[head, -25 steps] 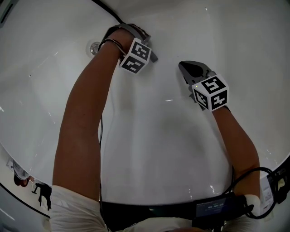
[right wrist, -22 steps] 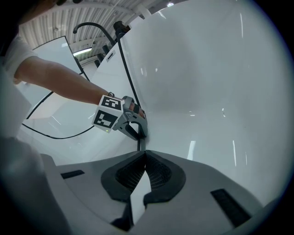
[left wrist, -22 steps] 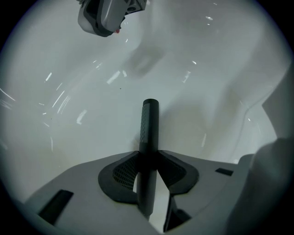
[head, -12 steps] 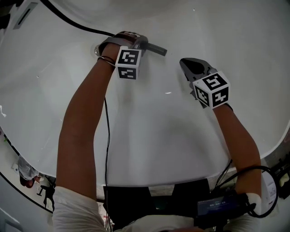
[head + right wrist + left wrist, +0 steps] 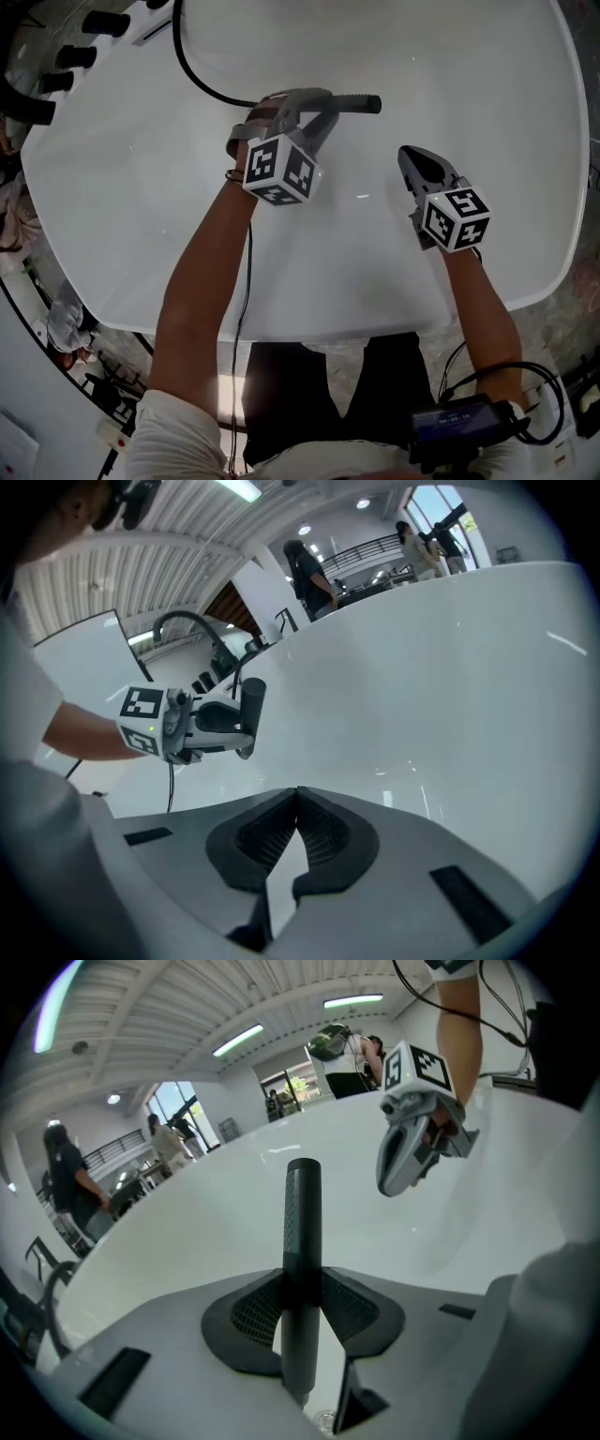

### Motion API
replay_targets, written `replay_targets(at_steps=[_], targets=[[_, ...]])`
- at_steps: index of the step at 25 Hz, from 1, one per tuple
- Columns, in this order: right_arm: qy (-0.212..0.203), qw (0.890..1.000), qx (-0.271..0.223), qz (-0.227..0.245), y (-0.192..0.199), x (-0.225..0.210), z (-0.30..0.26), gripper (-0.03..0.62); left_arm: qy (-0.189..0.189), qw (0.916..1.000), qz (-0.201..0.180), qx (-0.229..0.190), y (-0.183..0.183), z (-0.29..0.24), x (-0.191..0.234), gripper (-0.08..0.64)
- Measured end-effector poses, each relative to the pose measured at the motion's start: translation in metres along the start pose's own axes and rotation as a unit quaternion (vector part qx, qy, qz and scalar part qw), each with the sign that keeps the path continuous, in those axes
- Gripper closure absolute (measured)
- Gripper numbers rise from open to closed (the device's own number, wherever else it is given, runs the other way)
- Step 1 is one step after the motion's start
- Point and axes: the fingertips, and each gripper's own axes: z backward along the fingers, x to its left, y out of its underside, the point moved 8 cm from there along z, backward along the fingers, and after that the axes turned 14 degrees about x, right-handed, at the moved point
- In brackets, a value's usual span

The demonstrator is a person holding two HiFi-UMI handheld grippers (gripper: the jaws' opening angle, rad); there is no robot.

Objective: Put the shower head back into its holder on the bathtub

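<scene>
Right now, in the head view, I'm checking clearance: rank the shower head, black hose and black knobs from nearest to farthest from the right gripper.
From the right gripper:
1. Shower head, just up-left.
2. Black hose, looping farther left.
3. Black knobs, far upper left.

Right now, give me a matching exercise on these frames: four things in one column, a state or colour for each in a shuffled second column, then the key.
Things:
1. left gripper
2. right gripper
3. hose
4. bathtub

States:
A. white, beneath both grippers
B. shut, with nothing between its jaws
C. black, curving off to the top left in the head view
D. shut on the dark shower head

Pairs: 1-D, 2-B, 3-C, 4-A.

Note: the left gripper's jaws have just been closing, with the shower head between them.
</scene>
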Motion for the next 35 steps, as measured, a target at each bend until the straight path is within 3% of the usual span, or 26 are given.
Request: replay_targets(at_steps=[3, 6, 11, 17, 22, 31, 35], targets=[[-0.013, 0.998, -0.037, -0.042, -0.012, 0.027, 0.024, 0.581, -0.042, 0.9966, 0.053, -0.047, -0.018, 0.058, 0.016, 0.430], [-0.020, 0.996, -0.063, -0.057, -0.025, 0.053, 0.047, 0.581, -0.081, 0.9854, 0.114, -0.097, -0.040, 0.124, 0.034, 0.430], [-0.032, 0.996, -0.071, -0.038, -0.047, 0.094, 0.082, 0.581, -0.143, 0.9586, 0.180, -0.168, -0.066, 0.228, 0.058, 0.430], [-0.040, 0.995, -0.092, -0.023, -0.083, 0.133, 0.135, 0.581, -0.209, 0.9305, 0.215, -0.210, -0.087, 0.346, 0.086, 0.430], [-0.048, 0.992, -0.111, -0.022, -0.109, 0.164, 0.189, 0.581, -0.242, 0.8919, 0.296, -0.241, -0.104, 0.434, 0.096, 0.430], [-0.057, 0.989, -0.133, 0.004, -0.141, 0.210, 0.281, 0.581, -0.305, 0.8595, 0.289, -0.291, -0.159, 0.562, 0.127, 0.430], [-0.037, 0.987, -0.152, 0.037, -0.166, 0.216, 0.298, 0.581, -0.323, 0.8462, 0.288, -0.310, -0.166, 0.575, 0.149, 0.430]])
